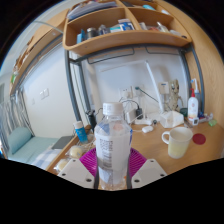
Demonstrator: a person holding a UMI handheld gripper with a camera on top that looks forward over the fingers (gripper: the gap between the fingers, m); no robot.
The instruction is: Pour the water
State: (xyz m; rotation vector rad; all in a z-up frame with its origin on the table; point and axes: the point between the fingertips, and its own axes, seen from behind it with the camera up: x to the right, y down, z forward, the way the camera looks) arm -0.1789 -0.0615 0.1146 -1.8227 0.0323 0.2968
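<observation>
A clear plastic water bottle (112, 145) with a white cap and a pale label stands upright between my fingers. My gripper (112, 165) is shut on the water bottle, with the magenta pads (90, 161) pressed against both of its sides. The bottle's base is hidden behind the gripper. A cream mug (179, 141) stands on the wooden desk (150, 150) to the right, beyond the fingers and apart from the bottle.
A wooden shelf (120, 40) with several items hangs above the desk against the white wall. Small bottles (193, 104) and other clutter line the desk's back right. A small white dish (143, 128) lies behind the bottle. A bed (25, 140) lies on the left.
</observation>
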